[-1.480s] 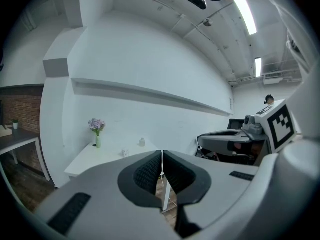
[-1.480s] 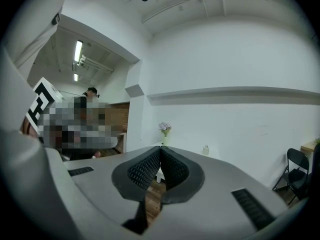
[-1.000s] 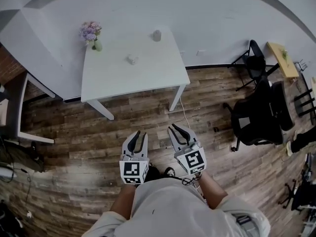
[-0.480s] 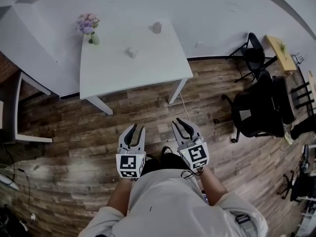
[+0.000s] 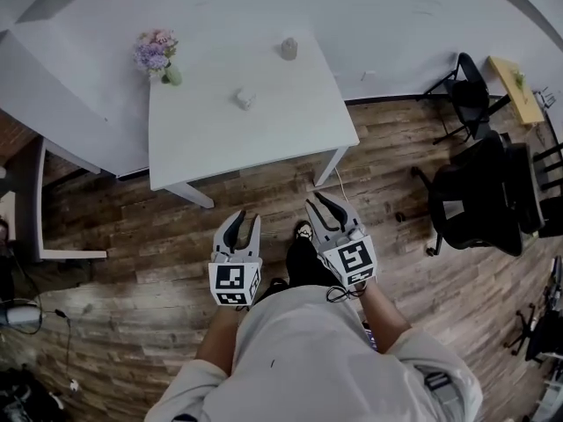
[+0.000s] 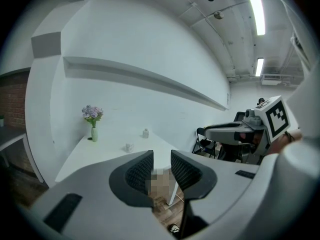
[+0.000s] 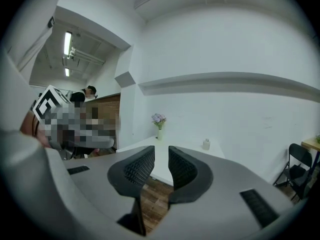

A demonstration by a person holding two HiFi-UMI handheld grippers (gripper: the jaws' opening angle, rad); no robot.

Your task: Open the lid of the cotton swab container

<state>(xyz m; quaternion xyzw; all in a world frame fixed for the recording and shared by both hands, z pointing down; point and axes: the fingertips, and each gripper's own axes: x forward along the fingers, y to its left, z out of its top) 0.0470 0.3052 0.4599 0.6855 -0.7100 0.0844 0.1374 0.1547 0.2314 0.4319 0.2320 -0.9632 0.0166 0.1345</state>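
No legible text (none anywhere).

Swab container (image 5: pixel 288 48): small pale grey jar, standing upright on the white table (image 5: pixel 202 139). It sits at about 1 o'clock from the tabletop's middle, close to the far edge by the wall. The lid (image 6: pixel 145 130) is on, a narrower cap on top of the body. Nothing touches it. A second small white pot (image 5: pixel 244 99) stands near the table's middle, at about 7 o'clock from the jar and well apart from it. Both are too small to tell for sure which one holds swabs; contents not visible.
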